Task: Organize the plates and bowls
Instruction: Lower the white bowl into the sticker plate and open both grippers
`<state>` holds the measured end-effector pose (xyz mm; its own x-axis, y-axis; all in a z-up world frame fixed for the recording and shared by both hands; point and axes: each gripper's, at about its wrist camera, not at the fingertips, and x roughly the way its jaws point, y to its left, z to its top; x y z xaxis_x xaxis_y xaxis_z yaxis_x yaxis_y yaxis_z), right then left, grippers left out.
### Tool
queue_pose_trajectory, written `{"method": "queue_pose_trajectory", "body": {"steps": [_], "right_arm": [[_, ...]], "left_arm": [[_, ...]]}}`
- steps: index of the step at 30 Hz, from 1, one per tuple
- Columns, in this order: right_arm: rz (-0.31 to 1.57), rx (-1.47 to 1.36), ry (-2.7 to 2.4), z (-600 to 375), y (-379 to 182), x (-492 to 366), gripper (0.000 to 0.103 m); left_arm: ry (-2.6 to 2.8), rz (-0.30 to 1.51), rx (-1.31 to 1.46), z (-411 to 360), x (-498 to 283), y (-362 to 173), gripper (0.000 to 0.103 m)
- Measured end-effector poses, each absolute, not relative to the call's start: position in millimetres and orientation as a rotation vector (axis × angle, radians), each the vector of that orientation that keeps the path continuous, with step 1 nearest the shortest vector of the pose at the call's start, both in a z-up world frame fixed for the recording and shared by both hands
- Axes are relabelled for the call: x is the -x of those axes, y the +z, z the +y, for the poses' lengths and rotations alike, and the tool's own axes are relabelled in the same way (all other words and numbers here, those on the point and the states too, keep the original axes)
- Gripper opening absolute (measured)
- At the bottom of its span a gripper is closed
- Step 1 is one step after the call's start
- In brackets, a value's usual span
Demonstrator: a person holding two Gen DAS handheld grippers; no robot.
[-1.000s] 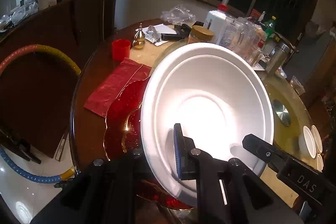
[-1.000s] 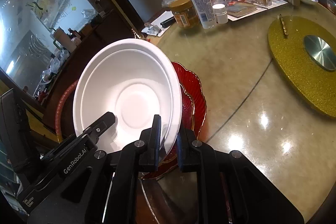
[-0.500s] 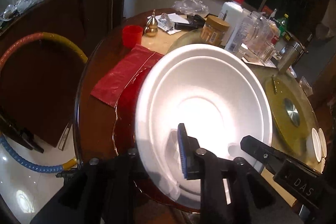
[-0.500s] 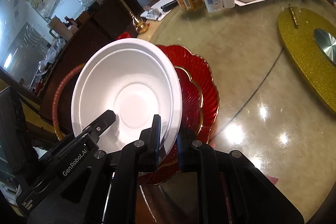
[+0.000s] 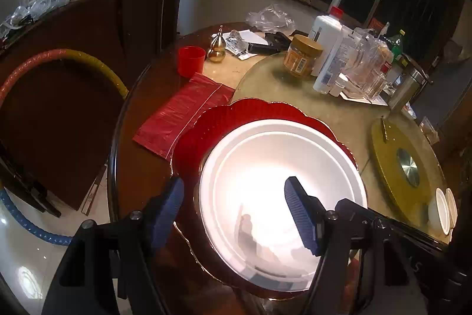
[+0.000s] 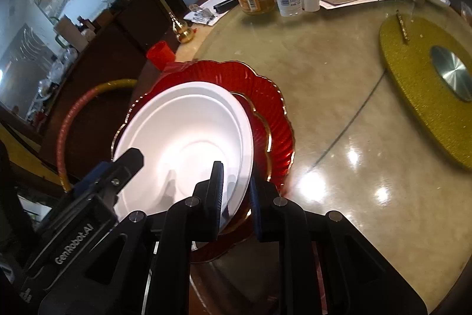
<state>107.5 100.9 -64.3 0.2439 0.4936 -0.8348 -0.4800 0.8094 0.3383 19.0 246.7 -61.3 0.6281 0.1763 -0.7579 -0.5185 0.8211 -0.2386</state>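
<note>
A large white bowl [image 5: 265,167] [image 6: 183,123] lies on stacked red scalloped plates [image 5: 253,114] [image 6: 265,96] at the table's near edge. My left gripper [image 5: 233,208] is open, its blue pads spread wide over the bowl's near left rim, touching nothing. My right gripper [image 6: 236,191] is nearly shut with the bowl's right rim between its pads; the gap looks slightly loosened. The left gripper also shows at the lower left of the right wrist view [image 6: 118,173].
A red cup [image 5: 191,61], a red folded bag [image 5: 183,111], a brass gourd [image 5: 216,45], a jar [image 5: 302,55], bottles and glassware [image 5: 354,58] stand at the back. A gold turntable disc [image 6: 427,84] lies to the right. Small white cups [image 5: 442,208] sit at the far right edge.
The bowl came down from a tilted, lifted pose onto the red plates. My left gripper let go of its rim and opened wide. The right gripper stayed on the rim.
</note>
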Motion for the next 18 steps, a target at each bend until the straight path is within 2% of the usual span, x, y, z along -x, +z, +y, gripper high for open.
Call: {"method": "queue_pose_trajectory", "body": {"steps": [7, 9, 10, 11, 13, 15, 17, 18], "right_arm": [[1.087, 0.056, 0.615, 96.9, -53.5, -105.3, 0.016], [1.077, 0.044, 0.605, 91.5, -51.9, -105.9, 0.018], [1.073, 0.038, 0.598, 88.3, -51.0, -106.2, 0.027], [1.066, 0.03, 0.59, 84.4, -49.8, -106.6, 0.042], [1.052, 0.007, 0.589, 77.4, -47.4, -105.6, 0.056], [1.037, -0.019, 0.583, 68.8, -43.7, -104.4, 0.061], [1.029, -0.026, 0.573, 63.5, -42.0, -104.1, 0.072], [1.027, -0.033, 0.572, 59.4, -41.3, -103.8, 0.074]], "left_arm": [[0.41, 0.776, 0.462, 243.1, -15.2, -55.5, 0.072], [0.413, 0.76, 0.45, 240.8, -14.1, -52.2, 0.078], [0.416, 0.748, 0.44, 238.9, -13.3, -49.8, 0.079], [0.422, 0.737, 0.429, 236.9, -12.8, -47.5, 0.08], [0.424, 0.727, 0.415, 233.6, -12.4, -44.4, 0.082], [0.425, 0.718, 0.397, 229.5, -13.1, -42.1, 0.083], [0.428, 0.718, 0.379, 226.2, -13.9, -41.3, 0.083], [0.425, 0.719, 0.37, 224.5, -14.3, -40.9, 0.083]]}}
